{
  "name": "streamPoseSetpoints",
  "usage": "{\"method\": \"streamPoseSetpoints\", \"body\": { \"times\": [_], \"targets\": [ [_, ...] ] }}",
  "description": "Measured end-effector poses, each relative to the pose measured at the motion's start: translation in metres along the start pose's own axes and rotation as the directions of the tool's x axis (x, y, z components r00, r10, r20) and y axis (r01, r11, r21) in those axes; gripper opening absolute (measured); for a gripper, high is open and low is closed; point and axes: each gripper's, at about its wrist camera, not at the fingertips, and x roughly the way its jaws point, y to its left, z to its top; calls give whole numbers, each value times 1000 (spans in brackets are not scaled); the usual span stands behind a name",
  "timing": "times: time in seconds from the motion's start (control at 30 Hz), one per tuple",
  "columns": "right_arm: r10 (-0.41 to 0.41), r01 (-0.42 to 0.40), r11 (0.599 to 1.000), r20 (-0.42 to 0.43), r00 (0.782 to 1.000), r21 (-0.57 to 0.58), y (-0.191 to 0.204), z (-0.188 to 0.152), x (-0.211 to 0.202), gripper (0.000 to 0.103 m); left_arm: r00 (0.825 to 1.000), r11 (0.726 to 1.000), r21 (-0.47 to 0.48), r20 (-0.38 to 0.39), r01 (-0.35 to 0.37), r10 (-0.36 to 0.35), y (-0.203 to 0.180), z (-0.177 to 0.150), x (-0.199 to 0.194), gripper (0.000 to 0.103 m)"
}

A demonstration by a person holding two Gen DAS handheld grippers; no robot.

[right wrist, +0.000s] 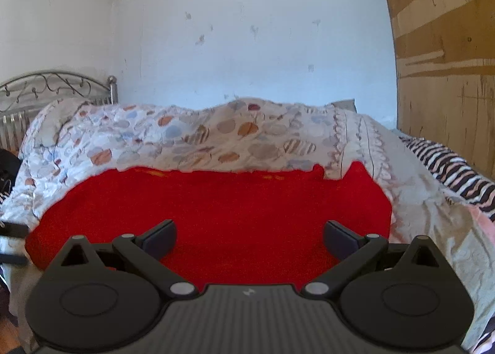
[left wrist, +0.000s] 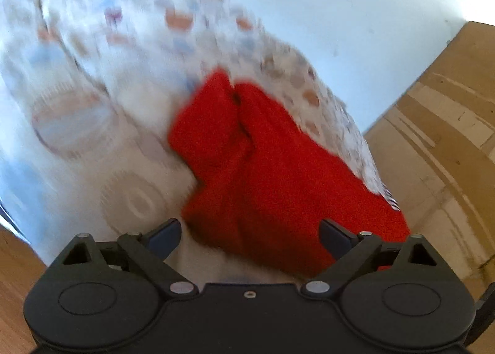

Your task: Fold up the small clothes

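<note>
both tongs are released, nothing between the fingers. left gripper (left wrist: pixel 250 238) hangs over a bunched, creased part of the red cloth (left wrist: pixel 247 162), fingers spread wide w/ red fabric showing in the gap but not pinched; that view is smeared w/ motion blur so i can't tell if a fingertip touches the cloth. right gripper (right wrist: pixel 250 238) is also spread wide, low over the red cloth (right wrist: pixel 216 208), which from this side lies mostly flat on the bedspread (right wrist: pixel 198 134), its far edge fairly straight w/ a small notch toward the right. the cloth sits on the near part of the bed, patterned bedspread behind it, a striped blanket (right wrist: pixel 448 165) off to the right, metal headboard (right wrist: pixel 46 88) far left, wooden panel (right wrist: pixel 442 44) on the right, white wall (right wrist: pixel 247 29) behind. i'd judge the step as between grasps: garment laid out, one end rumpled, no fold held right now, so prob early-to-mid in the fold. next move likely needs each gripper to come down on an edge or corner, close on a single layer w/o catching the bedspread under it, then lift and carry it across evenly. the bunched part under the left gripper prob wants smoothing first or the fold will come out lumpy. soft bedding underneath gives no firm backing, so pinching just the red layer looks tricky.
</note>
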Motion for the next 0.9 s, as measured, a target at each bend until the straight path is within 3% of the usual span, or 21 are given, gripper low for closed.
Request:
{"method": "streamPoseSetpoints", "body": {
  "times": [0.1,0.17,0.23,0.4,0.47,0.57,0.67,0.9],
  "targets": [
    [-14,14,1000,-1,1000,7,0,-10,4,103,997,996,72,65,-49,45,5,4,-11,79],
    [-32,32,999,12,999,-17,4,-15,4,103,997,994,86,43,-62,58,8,10,-3,58],
    [-48,49,998,17,999,-40,7,-19,3,103,997,994,91,42,-67,64,11,15,4,44],
    [-58,59,998,28,998,-39,8,-23,3,103,1000,998,66,30,-4,2,17,25,16,39],
    [-58,59,997,26,998,-42,8,-23,3,103,1000,996,92,12,0,-1,15,26,21,8],
    [-56,57,997,25,998,-43,7,-23,3,103,999,997,68,50,-21,17,14,26,20,6],
    [-56,57,997,27,998,-44,8,-25,4,103,993,999,-13,110,-32,33,24,22,11,5],
    [-61,63,997,36,997,-53,8,-27,5,103,992,983,-179,116,-26,47,48,8,11,5]
  ]
}}
